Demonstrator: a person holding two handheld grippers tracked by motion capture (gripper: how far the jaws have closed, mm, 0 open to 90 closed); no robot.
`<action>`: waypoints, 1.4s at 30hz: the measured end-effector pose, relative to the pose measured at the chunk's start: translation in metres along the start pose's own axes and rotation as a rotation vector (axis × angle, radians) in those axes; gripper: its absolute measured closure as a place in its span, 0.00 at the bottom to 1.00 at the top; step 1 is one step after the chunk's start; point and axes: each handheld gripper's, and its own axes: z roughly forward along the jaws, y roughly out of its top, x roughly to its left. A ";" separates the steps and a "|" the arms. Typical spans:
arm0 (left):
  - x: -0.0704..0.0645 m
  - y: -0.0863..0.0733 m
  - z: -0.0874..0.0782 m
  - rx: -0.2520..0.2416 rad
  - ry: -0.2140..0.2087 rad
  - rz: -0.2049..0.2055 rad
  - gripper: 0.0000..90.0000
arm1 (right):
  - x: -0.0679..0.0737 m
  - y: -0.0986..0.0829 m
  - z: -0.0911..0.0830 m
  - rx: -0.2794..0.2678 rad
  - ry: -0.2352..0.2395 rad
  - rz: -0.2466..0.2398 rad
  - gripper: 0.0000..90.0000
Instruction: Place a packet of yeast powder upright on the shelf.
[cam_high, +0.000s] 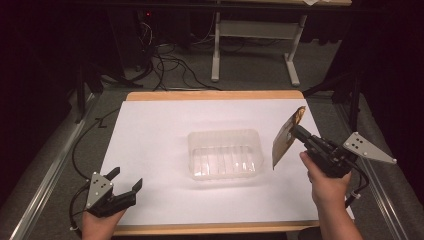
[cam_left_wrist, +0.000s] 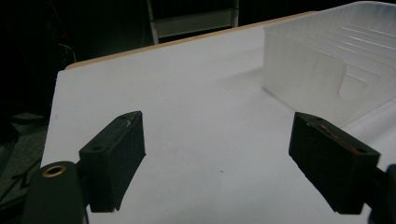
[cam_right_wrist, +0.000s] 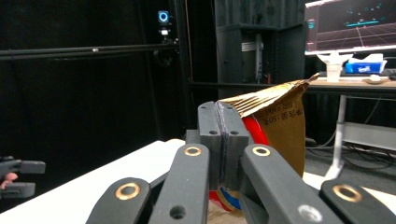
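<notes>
A clear plastic tray (cam_high: 226, 153) sits in the middle of the white sheet; its near wall (cam_left_wrist: 303, 70) stands to the right in the left gripper view. My right gripper (cam_high: 296, 131) is shut on a brown and gold snack packet (cam_high: 285, 138), held upright in the air just right of the tray. In the right gripper view its jaws press together on the packet (cam_right_wrist: 280, 123), which shows red and blue print. My left gripper (cam_high: 126, 179) rests near the table's front left corner, open, with bare white paper between its fingers (cam_left_wrist: 116, 154).
The white sheet (cam_high: 165, 130) covers a wooden table (cam_high: 215, 95). Behind the table lie cables (cam_high: 170, 65) on the floor and a white table frame (cam_high: 255, 35). A monitor (cam_right_wrist: 350, 23) glows on a desk in the right gripper view. Dark surroundings flank both sides.
</notes>
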 end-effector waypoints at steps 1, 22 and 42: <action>0.000 0.000 0.000 0.000 0.000 0.000 0.21 | 0.001 0.002 0.002 -0.005 0.007 0.001 1.00; -0.001 0.001 0.001 0.003 -0.006 0.002 0.21 | 0.028 0.002 0.044 0.007 0.098 0.019 1.00; -0.002 0.002 0.002 -0.001 -0.020 0.014 0.21 | 0.061 -0.004 0.095 0.038 0.177 0.002 1.00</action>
